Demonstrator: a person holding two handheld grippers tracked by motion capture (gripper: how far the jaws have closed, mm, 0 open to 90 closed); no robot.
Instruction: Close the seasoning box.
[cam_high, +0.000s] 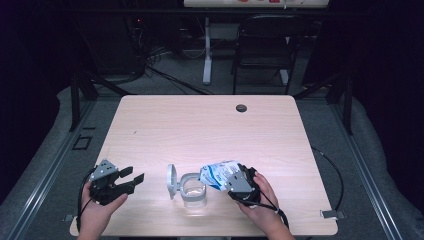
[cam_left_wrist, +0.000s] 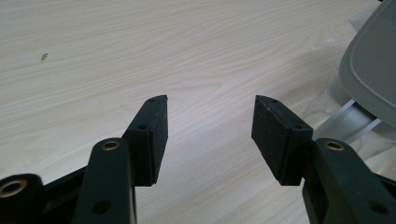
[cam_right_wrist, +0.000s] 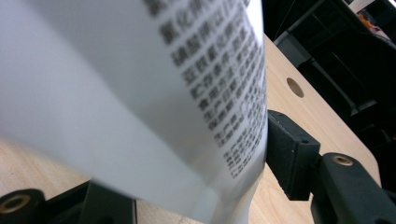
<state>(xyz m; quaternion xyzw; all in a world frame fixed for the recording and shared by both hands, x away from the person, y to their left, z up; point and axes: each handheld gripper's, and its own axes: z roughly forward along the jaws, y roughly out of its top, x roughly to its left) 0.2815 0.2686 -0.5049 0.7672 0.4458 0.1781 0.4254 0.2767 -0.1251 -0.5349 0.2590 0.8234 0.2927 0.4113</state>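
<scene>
A clear square container (cam_high: 193, 192) stands near the table's front edge, its grey hinged lid (cam_high: 171, 181) swung open to its left. My right gripper (cam_high: 234, 179) is shut on a white and blue printed bag (cam_high: 218, 173), tilted with its mouth over the container. In the right gripper view the bag (cam_right_wrist: 140, 88) fills most of the frame, with printed text on it and one black pad (cam_right_wrist: 289, 149) pressed to its side. My left gripper (cam_high: 131, 178) is open left of the container, nothing between its jaws. The lid (cam_left_wrist: 373, 70) shows at the right of the left gripper view.
The light wooden table (cam_high: 210, 125) has a round cable hole (cam_high: 241, 108) at the back. A black folding chair (cam_high: 262, 45) and a white desk leg (cam_high: 207, 50) stand behind it. Cables lie on the floor.
</scene>
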